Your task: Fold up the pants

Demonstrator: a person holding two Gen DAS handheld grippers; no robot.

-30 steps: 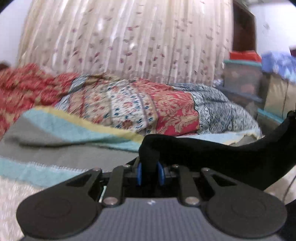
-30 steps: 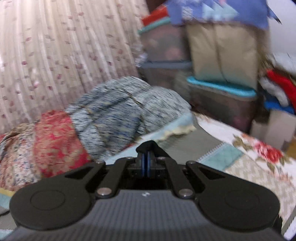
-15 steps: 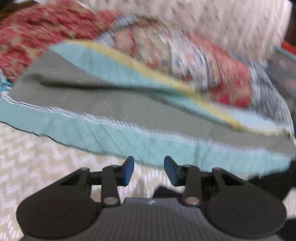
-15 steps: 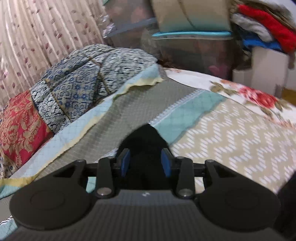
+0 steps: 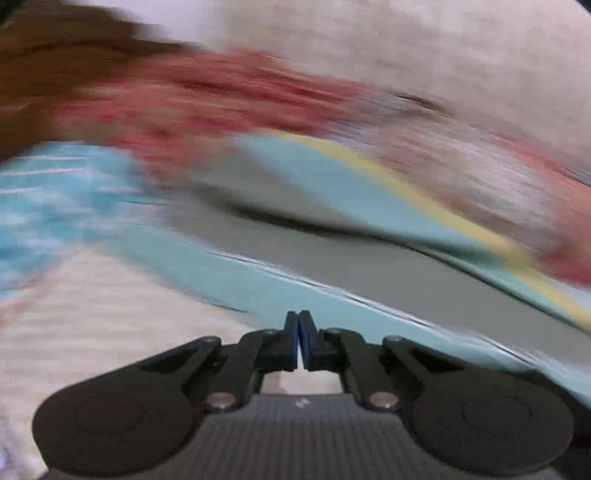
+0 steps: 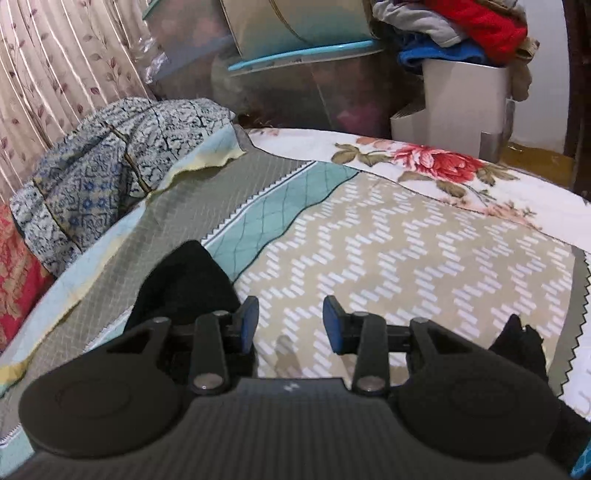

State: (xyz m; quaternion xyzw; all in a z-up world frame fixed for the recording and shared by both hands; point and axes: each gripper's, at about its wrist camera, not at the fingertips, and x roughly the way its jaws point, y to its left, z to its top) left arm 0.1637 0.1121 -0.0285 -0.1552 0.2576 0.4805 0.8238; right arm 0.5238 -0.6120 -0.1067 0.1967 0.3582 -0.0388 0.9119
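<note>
The black pants [image 6: 184, 280] lie on the bed, a bunched part just left of my right gripper and another black part [image 6: 517, 343] at its right. My right gripper [image 6: 290, 323] is open and empty above the beige zigzag bedspread [image 6: 406, 258]. My left gripper [image 5: 298, 338] is shut with nothing between its blue pads; its view is heavily motion-blurred and shows no pants, only the teal and grey quilt bands [image 5: 332, 266].
A blue patterned pillow [image 6: 110, 173] and a red one [image 6: 14, 280] lie along the curtain side. Storage bins [image 6: 295, 74], a white box [image 6: 461, 103] and piled clothes [image 6: 461, 26] stand beyond the bed's far edge.
Both grippers let go of the black pants. The left one has since shut empty and swings fast to the left. The right one opened wider and the pants dropped beside it.
</note>
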